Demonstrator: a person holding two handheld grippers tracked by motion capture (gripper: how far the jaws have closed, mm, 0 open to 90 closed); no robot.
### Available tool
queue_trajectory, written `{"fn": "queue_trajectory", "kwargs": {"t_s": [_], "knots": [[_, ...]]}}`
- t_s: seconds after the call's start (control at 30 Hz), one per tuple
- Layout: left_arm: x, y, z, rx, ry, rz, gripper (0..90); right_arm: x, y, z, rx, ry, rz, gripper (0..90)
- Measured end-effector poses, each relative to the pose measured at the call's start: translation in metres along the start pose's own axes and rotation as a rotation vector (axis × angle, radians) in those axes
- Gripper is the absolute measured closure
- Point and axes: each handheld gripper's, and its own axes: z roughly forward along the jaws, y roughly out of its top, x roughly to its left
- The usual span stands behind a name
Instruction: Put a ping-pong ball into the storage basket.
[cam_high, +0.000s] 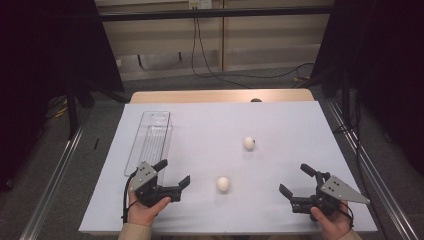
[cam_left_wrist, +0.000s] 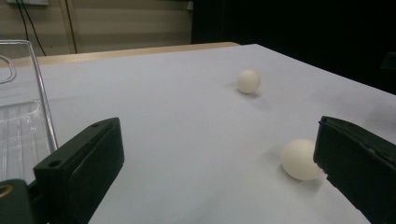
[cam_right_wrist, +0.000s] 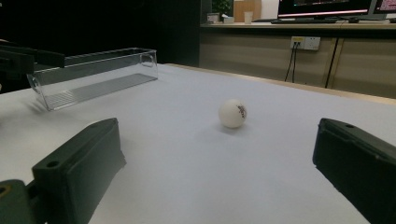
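High view, left gripper: held low at the near left of the white table, jaws spread apart with nothing between them.
High view, right gripper: held at the near right, jaws likewise spread and empty.
High view, near ball: seen resting on the table between the two grippers, closer to the left one, touched by neither.
High view, far ball: seen farther up the table, well apart from both grippers.
High view, clear tray: laid lengthwise along the left side, just beyond the left gripper.
Left gripper view: the near ball is seen just beside the right-hand jaw, whether touching cannot be told; the far ball lies beyond; the clear tray is seen at the left edge.
Right gripper view: the far ball, marked with a dark print, is framed between the parted jaws, well ahead of them; the clear tray is seen at the far left.
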Motion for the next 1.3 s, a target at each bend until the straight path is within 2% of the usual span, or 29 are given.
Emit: {"fn": "queue_trajectory", "kwargs": {"t_s": [0.23, 1.3], "knots": [[-0.003, 0.001, 0.004, 0.011, -0.014, 0.014, 1.9, 0.0, 0.0, 0.0, -0.002, 0.001, 0.0, 0.8], [-0.012, 0.004, 0.017, 0.05, -0.038, 0.019, 2.0, 0.001, 0.001, 0.0, -0.005, 0.014, -0.004, 0.9]]}}
